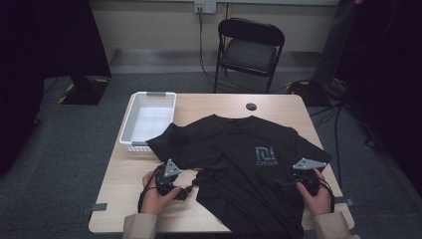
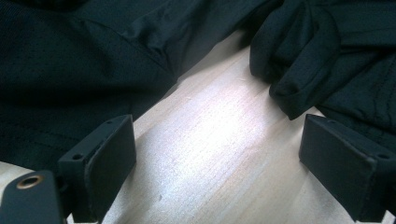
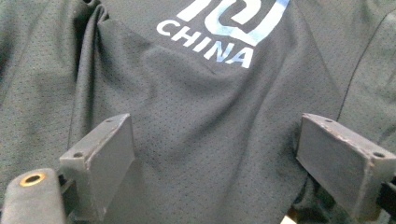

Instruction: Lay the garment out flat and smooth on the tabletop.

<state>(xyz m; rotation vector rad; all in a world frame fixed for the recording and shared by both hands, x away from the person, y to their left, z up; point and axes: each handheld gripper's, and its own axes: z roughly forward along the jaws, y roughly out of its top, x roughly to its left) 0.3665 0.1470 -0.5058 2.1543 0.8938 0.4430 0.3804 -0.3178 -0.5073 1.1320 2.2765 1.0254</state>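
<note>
We are between grips: both tools, left (image 1: 183, 191) and right (image 1: 287, 183), gape empty; next pinch the black T-shirt (image 1: 239, 164) by the surface's near edge.

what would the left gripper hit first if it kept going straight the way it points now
Probably the bunched fold of the black mesh t-shirt. The left gripper stands open over bare light wooden table, and the cloth lies just ahead; depth is hard to judge.
</note>
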